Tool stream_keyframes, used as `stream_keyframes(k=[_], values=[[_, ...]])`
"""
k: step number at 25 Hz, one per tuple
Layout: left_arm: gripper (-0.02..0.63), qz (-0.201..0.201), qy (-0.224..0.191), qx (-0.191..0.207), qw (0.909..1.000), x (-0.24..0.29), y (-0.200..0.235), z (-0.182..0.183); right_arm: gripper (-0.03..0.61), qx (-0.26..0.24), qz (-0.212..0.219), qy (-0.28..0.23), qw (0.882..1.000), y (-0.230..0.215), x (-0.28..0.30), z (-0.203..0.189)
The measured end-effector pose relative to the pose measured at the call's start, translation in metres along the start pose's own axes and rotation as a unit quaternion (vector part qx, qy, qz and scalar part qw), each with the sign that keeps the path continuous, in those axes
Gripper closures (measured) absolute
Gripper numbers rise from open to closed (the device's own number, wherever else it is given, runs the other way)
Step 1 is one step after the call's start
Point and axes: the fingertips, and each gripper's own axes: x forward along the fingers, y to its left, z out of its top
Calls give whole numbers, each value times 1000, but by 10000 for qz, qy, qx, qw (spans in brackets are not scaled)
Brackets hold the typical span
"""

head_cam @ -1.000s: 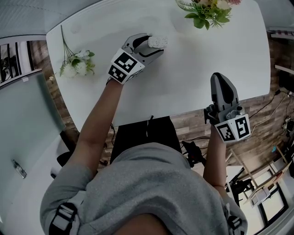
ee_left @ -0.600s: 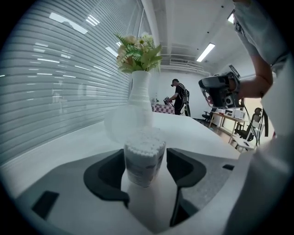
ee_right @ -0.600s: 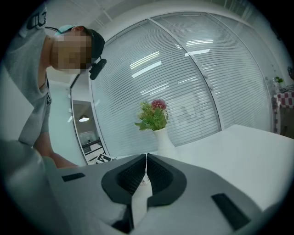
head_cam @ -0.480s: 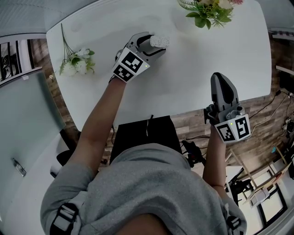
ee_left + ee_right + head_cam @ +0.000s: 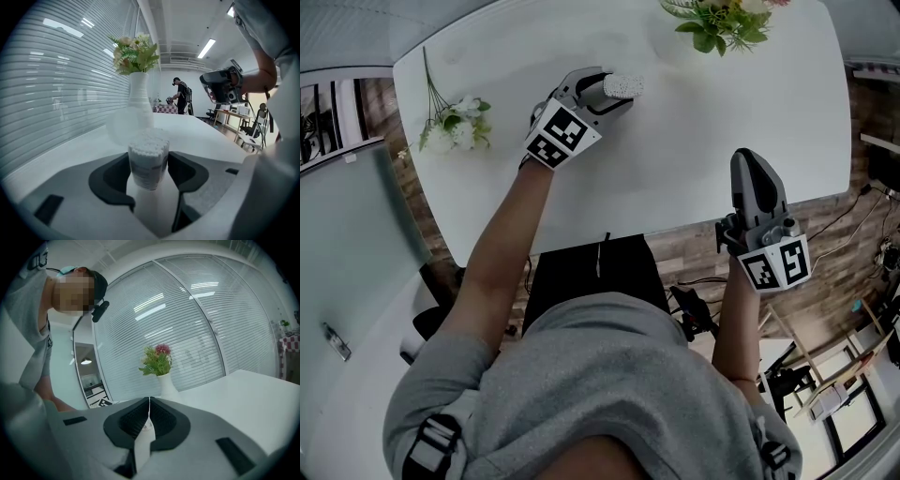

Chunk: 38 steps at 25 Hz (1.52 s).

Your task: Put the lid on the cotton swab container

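Left gripper (image 5: pixel 611 90) – jaws closing round the lidless cotton swab container (image 5: pixel 148 159), near the vase (image 5: pixel 139 101); right gripper (image 5: pixel 751 159) – clamped empty, well apart from that vase.

White table (image 5: pixel 694 150), wood-plank floor (image 5: pixel 689 251), glass walls with slatted blinds (image 5: pixel 56 84), ceiling strip lights (image 5: pixel 206 48)

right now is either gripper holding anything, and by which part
Nothing seems gripped yet: the left gripper's jaws are closing around the side walls of the clear round cotton swab container. The right gripper is shut and empty.
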Motion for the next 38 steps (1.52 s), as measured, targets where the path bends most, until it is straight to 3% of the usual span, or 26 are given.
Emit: stream_keyframes(k=[11, 18, 31, 38], values=[[368, -13, -122, -328, 9994, -20, 3, 14, 552, -92, 82, -137, 9998, 5, 1, 13], [370, 23, 57, -11, 10000, -35, -5, 17, 552, -183, 125, -275, 9994, 12, -1, 28], [370, 232, -17, -6, 9997, -71, -8, 38, 552, -454, 291, -671, 9963, 33, -10, 73], [370, 442, -100, 106, 9989, -94, -17, 59, 552, -801, 590, -807, 9918, 56, -13, 97]])
